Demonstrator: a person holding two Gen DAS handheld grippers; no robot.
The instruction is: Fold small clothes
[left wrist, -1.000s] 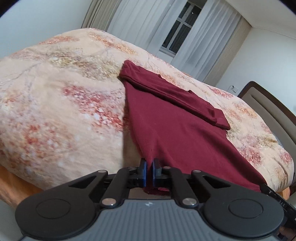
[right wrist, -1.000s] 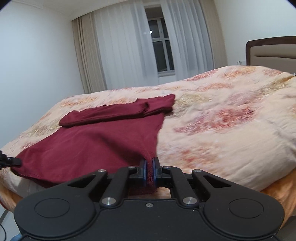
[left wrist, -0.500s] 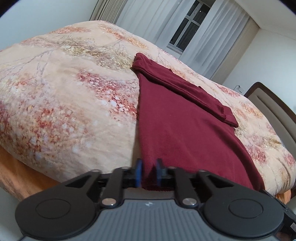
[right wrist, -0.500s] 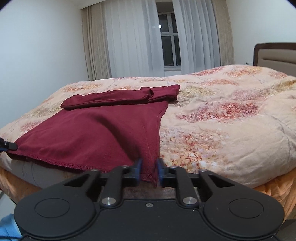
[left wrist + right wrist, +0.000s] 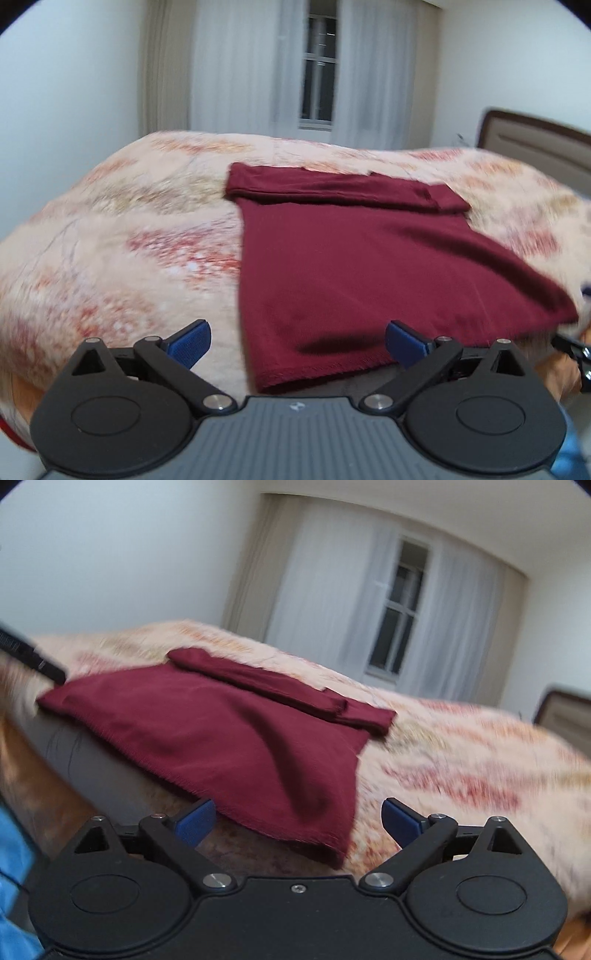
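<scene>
A large bed fills most of the room in front of me, and it is covered by a soft blanket in peach colour with red and yellow flower patches. Behind the bed there are long white curtains over a window, and a brown headboard stands at the right side. On the blanket lies the dark red shirt, spread flat near the front edge of the bed. Its sleeves are folded across the far end of it as a long band, and its lower hem hangs a little over the bed edge. In the right wrist view the same shirt shows one soft ridge running across the cloth toward the near corner. The left gripper is held low just before the hem, and its blue fingers stand wide apart with nothing between them; the cloth is behind the gap, and I cannot tell if it touches them. The right gripper is near the other hem corner, and its blue fingers are also spread wide and hold nothing. Both views are somewhat blurred at the edges.
</scene>
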